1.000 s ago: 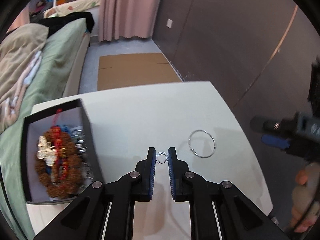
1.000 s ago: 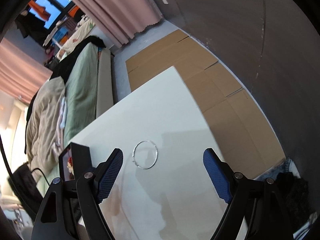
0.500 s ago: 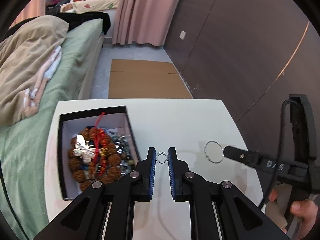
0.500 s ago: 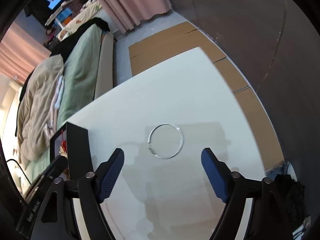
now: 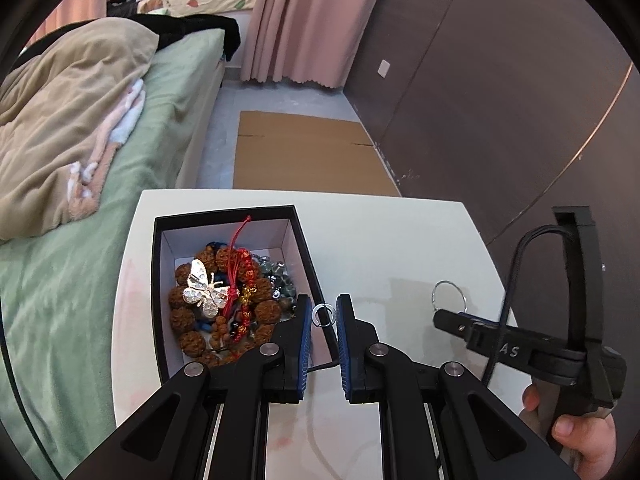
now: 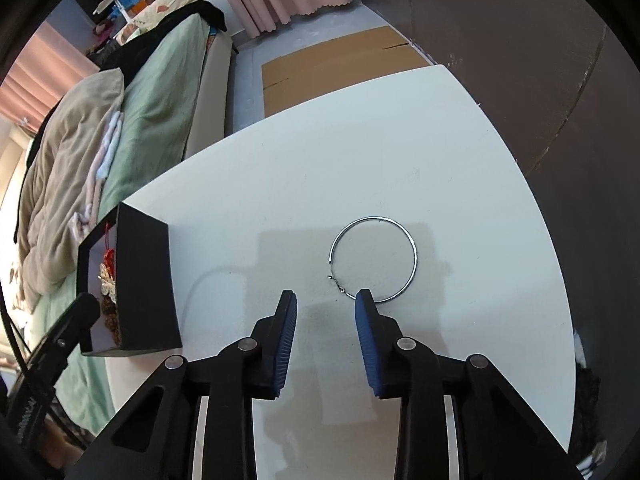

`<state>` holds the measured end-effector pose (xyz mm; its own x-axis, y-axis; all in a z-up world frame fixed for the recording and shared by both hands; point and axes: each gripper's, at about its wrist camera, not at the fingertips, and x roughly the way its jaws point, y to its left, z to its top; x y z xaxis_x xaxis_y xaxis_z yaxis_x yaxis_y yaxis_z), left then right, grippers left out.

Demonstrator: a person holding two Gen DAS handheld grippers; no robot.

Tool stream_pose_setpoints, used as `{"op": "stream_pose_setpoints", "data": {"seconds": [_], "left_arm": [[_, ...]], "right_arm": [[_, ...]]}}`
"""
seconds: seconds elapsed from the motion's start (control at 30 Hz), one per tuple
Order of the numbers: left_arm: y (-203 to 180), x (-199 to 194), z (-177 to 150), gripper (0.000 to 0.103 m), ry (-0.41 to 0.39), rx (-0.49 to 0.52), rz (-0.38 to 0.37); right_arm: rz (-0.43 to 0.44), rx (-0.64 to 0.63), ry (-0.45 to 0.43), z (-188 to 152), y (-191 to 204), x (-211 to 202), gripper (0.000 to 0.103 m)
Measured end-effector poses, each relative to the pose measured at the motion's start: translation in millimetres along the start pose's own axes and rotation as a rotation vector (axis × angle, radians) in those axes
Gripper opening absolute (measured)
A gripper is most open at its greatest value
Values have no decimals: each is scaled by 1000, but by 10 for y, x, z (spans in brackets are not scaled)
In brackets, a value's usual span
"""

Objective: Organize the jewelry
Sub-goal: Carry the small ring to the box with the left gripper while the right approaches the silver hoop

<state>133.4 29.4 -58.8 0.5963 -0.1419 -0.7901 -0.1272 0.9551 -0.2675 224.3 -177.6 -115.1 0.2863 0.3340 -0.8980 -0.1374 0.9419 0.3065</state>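
Left gripper (image 5: 323, 314): clamped on small silver ring (image 5: 323, 313), poised at box (image 5: 224, 213) edge, undelivered | Right gripper (image 6: 326, 305): jaws just closing, nothing between; large hoop (image 6: 374, 260) flat on table (image 6: 360, 152), touching one pad's tip | Box: holds beads, butterfly brooch (image 5: 206, 289) | Judged: two pieces remain.

We look steeply down along each gripper's fingers, close above the white worktop (image 5: 384, 240). Both views face the bed (image 6: 168, 92) and pink curtains (image 5: 304, 20), and share the black box (image 6: 148, 280) and wire hoop (image 6: 374, 259).
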Motion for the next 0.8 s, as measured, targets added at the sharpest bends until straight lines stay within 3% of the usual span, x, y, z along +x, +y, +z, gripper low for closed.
{"op": "stream_pose_setpoints", "data": {"seconds": [0.23, 0.53, 0.8], "left_arm": [[-98, 102, -46, 13, 30, 38, 34], [-309, 151, -123, 13, 0, 144, 139], [-290, 171, -100, 13, 1, 127, 119]], "right_arm": [[3, 21, -11, 7, -29, -33, 31], [15, 51, 27, 12, -108, -1, 31], [59, 56, 21, 36, -96, -9, 31]]}}
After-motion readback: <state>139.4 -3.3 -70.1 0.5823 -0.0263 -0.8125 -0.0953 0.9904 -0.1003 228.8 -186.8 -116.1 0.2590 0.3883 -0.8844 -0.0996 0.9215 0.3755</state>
